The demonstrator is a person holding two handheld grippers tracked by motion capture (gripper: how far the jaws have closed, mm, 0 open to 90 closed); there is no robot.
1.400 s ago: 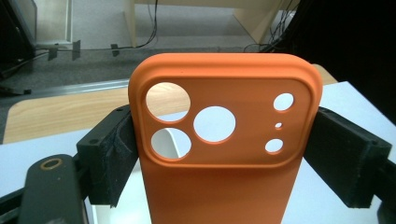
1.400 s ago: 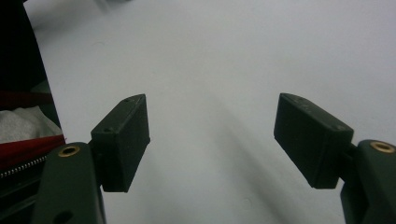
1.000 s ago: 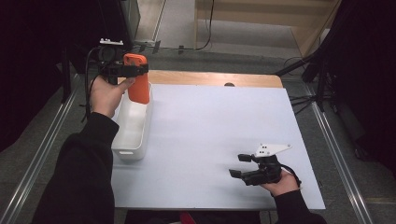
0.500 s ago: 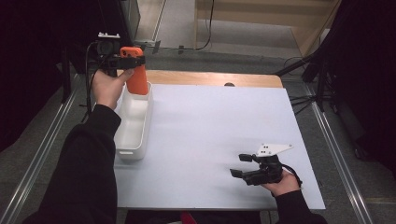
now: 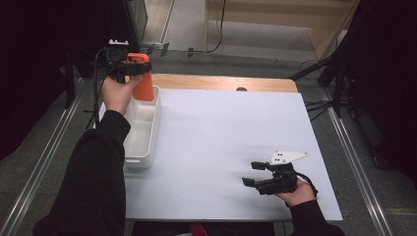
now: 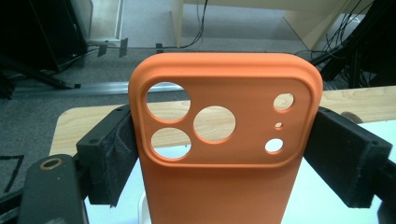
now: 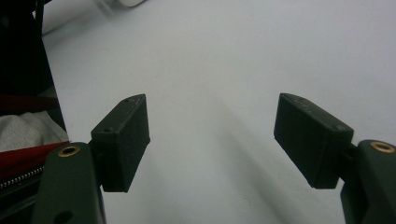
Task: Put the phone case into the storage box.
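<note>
An orange phone case [image 5: 142, 81] [image 6: 224, 154] with round camera cut-outs stands upright between the jaws of my left gripper [image 5: 132, 69] [image 6: 219, 158], which is shut on its two long sides. It hangs over the far end of a white tray [image 5: 147, 132] at the table's left edge. My right gripper [image 5: 254, 174] [image 7: 212, 140] rests low over the white tabletop near the front right, jaws open with nothing between them.
The white tabletop [image 5: 231, 128] lies between the tray and the right hand. A wooden strip [image 5: 221, 82] runs along the far edge. Metal rails [image 5: 44, 162] flank the table, and cables and stands lie on the floor behind.
My left gripper has carried the orange case left and down, toward the far end of the tray. The right gripper has stayed put.
</note>
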